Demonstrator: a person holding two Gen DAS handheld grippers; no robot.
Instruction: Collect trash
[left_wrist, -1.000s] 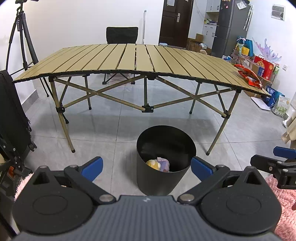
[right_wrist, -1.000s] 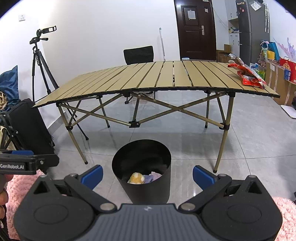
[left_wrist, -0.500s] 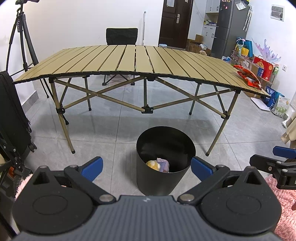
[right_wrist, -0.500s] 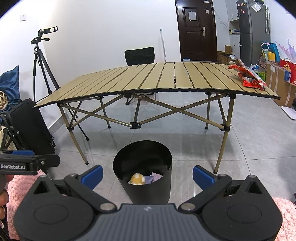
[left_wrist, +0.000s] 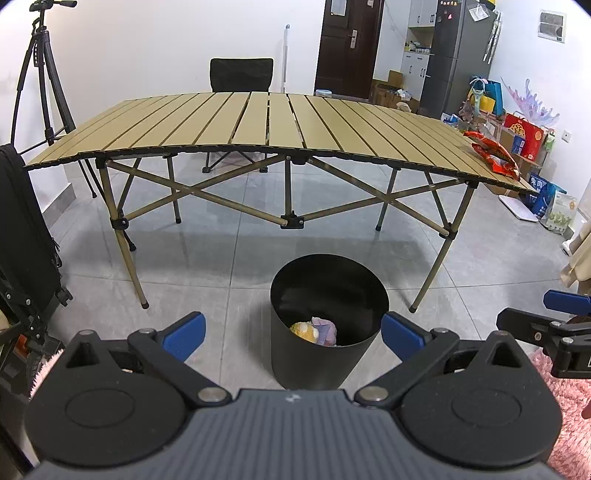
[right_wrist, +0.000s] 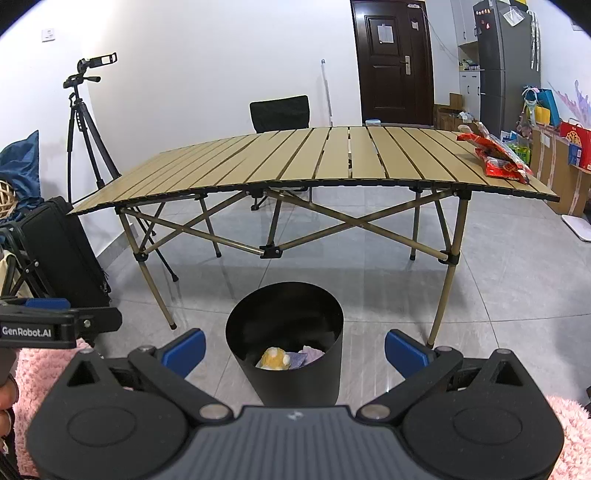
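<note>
Change: almost none since a second ago; both views stay fixed on the bin, only drifting a touch.
Left gripper (left_wrist: 291, 334): held low and level, facing the table, fingers spread wide, empty.
Right gripper (right_wrist: 294, 349): same pose beside it, wide apart, empty.
Bin (left_wrist: 327, 350): black, upright on the floor before the table (left_wrist: 266, 125), mouth up, crumpled trash (left_wrist: 314, 329) at its bottom.
Red wrappers (right_wrist: 493, 158): lying flat near the table's right end, long axis running toward the front edge.

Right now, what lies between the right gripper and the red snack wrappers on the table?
In the right wrist view, the black round bin on the floor, then bare slatted tabletop up to the red snack wrappers.
</note>
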